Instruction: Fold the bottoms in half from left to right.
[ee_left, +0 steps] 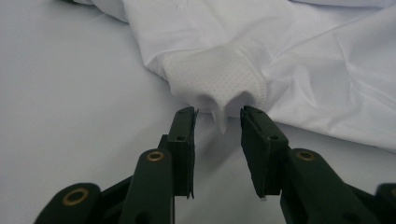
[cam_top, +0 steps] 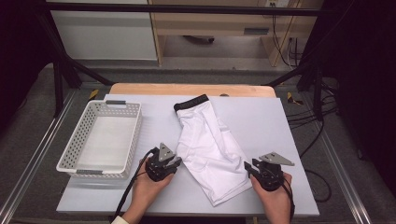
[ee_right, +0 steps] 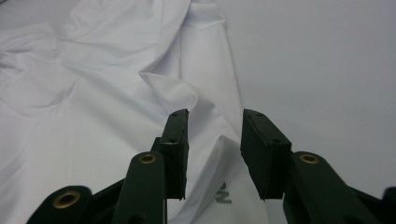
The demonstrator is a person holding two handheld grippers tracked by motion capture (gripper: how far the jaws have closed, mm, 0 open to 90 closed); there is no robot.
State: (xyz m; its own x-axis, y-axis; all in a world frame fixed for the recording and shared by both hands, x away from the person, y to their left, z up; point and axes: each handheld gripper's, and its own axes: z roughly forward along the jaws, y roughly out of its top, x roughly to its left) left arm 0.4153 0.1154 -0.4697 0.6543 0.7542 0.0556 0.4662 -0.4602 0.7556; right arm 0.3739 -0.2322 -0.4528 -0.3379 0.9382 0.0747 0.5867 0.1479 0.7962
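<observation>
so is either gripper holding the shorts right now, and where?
Neither. The left gripper stands open around a peaked fold of the white shorts; the right gripper is open over their edge.

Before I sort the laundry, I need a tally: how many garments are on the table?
1: the white fabric shorts with a black waistband lie spread across the middle of the table, right of the white perforated plastic basket, which looks empty.

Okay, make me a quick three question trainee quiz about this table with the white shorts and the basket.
1. True or false: the white shorts lie inside the basket.
2. What colour is the shorts' waistband?
3. The left hand-held gripper has its jaws: A shut on cloth, B apart with a cloth tip between them, C over the basket.

Key: 1 false, they lie on the table. 2 black. 3 B.
</observation>
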